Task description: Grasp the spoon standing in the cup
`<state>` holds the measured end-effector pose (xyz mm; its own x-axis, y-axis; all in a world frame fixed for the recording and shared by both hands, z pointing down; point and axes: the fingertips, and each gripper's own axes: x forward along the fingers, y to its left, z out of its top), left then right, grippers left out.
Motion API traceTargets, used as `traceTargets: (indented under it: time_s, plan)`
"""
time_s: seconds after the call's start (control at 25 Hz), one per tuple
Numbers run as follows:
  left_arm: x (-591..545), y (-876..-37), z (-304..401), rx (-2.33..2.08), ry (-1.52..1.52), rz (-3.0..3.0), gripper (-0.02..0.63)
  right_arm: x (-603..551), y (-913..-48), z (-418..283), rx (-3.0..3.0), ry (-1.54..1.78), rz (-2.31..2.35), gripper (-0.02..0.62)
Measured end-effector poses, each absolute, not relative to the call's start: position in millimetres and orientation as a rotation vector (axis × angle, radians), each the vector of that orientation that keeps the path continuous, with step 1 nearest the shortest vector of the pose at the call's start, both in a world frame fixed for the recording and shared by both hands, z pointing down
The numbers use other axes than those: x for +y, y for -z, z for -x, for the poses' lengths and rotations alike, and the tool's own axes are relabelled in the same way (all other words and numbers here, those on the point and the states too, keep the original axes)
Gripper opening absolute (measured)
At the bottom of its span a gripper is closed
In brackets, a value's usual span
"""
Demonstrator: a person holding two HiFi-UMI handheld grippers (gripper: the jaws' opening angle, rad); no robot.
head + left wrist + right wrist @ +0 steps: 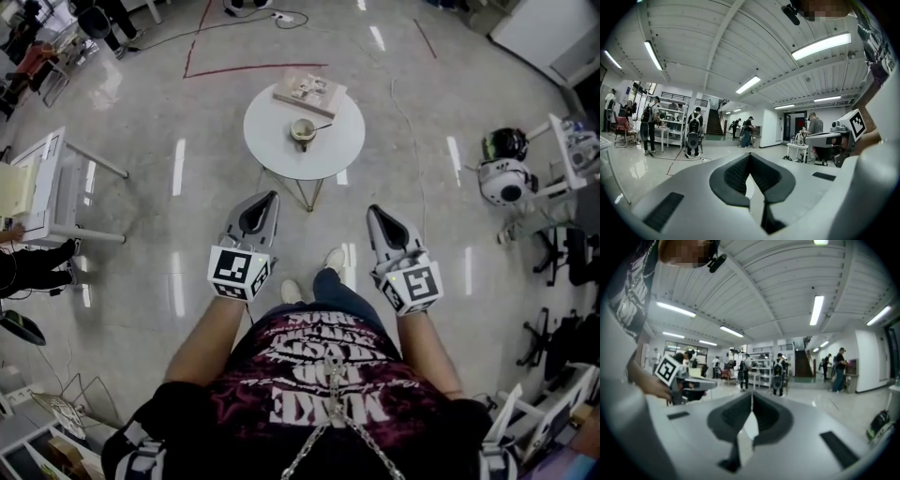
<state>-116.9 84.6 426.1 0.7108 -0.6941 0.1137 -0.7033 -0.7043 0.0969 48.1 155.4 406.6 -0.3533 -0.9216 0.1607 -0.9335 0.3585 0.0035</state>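
Presently, both grippers are held low in front of the person, well apart from the round white bench (270, 142), with open floor between. The left gripper (266, 199) is seen with its jaws pressed together and nothing between them. The right gripper (377, 212) is likewise closed and empty.

The cup (302, 132) stands near the middle of the bench, just in front of a flat book (309, 91). The spoon (322, 126) is carried in the cup, its thin handle leaning out over the rim toward the right. Whether any liquid is held in the cup cannot be told.

Risks are judged as follows. If the spoon is approached with closed jaws, the handle would be struck rather than gripped, and the cup could be tipped or pushed. A slim, leaning handle may also be missed or pinched off-centre and allowed to slip.
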Motion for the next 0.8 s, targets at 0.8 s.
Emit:
traceTargets:
  time_s: [0.8]
  plan:
    - [45,-450,120,-1.211,-0.164,-2.715,0.025,105,-417,-53,-2.503,-0.151,-1.665,0.034]
